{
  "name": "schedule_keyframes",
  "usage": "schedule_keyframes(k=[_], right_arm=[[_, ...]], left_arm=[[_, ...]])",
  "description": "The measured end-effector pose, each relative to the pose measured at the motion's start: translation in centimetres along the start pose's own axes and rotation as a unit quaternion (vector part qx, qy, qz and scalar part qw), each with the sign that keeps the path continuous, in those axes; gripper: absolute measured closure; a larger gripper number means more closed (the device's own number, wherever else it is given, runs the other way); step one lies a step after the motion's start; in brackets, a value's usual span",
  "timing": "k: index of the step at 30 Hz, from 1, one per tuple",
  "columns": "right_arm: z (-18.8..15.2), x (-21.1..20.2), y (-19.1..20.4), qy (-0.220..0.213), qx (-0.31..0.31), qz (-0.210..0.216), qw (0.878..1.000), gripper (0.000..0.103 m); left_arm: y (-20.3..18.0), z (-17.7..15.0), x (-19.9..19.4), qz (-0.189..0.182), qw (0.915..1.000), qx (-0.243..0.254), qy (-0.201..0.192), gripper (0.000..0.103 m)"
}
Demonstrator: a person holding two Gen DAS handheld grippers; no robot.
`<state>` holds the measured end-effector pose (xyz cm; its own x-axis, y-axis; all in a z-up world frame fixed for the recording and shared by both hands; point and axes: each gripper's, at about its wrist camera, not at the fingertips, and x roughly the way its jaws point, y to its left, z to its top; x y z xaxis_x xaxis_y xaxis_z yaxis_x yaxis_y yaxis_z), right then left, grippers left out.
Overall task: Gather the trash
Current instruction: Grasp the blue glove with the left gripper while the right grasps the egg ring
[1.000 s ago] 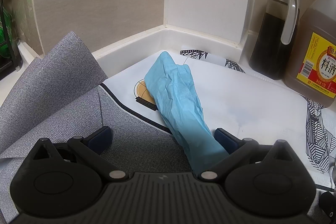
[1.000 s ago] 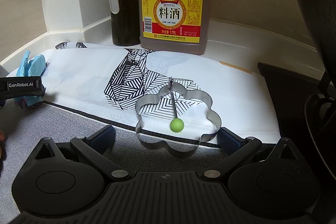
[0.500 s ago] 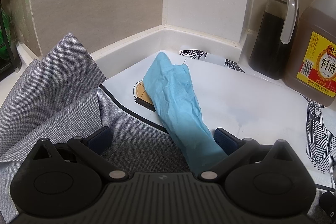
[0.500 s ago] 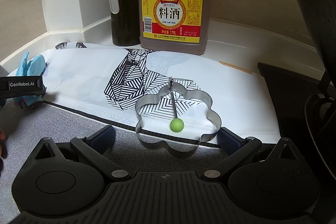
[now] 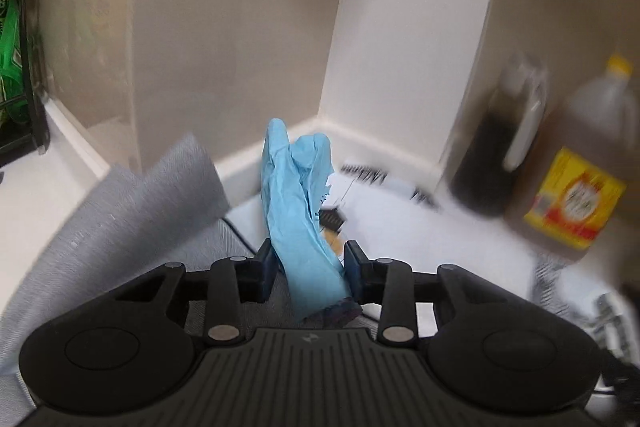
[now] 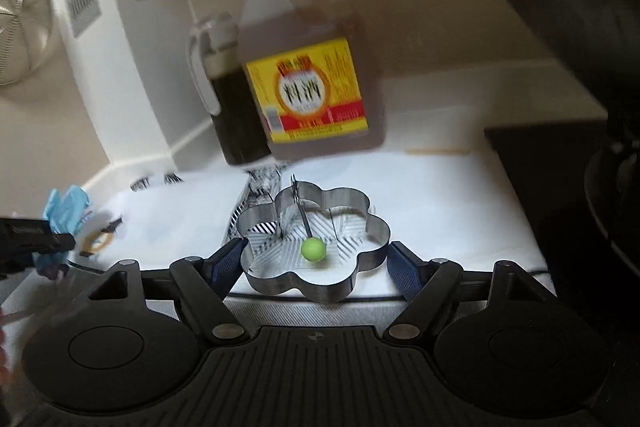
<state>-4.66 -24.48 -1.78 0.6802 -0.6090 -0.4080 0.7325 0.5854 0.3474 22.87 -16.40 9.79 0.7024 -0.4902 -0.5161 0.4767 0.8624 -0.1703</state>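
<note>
Blue glove (image 5: 298, 211): thin, crumpled, disposable, the piece of trash in hand. Stands up out of the left gripper (image 5: 310, 267) at lower centre of the left wrist view, cuff end hanging below the pads, fingers of the glove flopping toward the back corner. Jaws just closed in on it, pads pressed to both sides of the bunched middle: gripped. Shows small at the left edge of the right wrist view too (image 6: 66, 205).

Handling, as a judgement: next to no weight, wholly limp, slick film likely to slide out of a loose pinch. Best taken where the folds bunch thickest, as here, not by a single loose finger or the torn edge. No risk of breakage; main risk a snag or a drop while carried.

Beneath and to the left, a grey mat (image 5: 132, 219), one corner curled up. To the right, a white printed sheet (image 5: 440, 235) spread over the table (image 5: 40, 195). At far right, blurred, a dark bottle (image 5: 496, 147) and a cooking wine jug (image 5: 580, 187) against the wall.

Right gripper (image 6: 316, 259): jaws just closed around a flower-shaped metal ring (image 6: 360, 205) with a green knob (image 6: 313, 250) inside, pads seemingly against both its sides.
</note>
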Motion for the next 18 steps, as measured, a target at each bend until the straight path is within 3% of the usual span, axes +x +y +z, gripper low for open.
schedule_keyframes(k=[8,14,18], right_arm=[[0.1,-0.4,0.2,-0.011,0.002,0.013,1.000,0.024],[-0.1,-0.3,0.2,-0.011,-0.003,0.017,1.000,0.024],[-0.1,-0.6,0.3,-0.019,-0.011,0.020,1.000,0.024]], left_arm=[[0.4,-0.4,-9.3,-0.037,0.9971,0.054,-0.039,0.063],[2.9,-4.6,-18.6,-0.044,0.9954,0.072,-0.046,0.063],[5.8,-7.9,-25.7,-0.025,0.9963,0.061,-0.054,0.063]])
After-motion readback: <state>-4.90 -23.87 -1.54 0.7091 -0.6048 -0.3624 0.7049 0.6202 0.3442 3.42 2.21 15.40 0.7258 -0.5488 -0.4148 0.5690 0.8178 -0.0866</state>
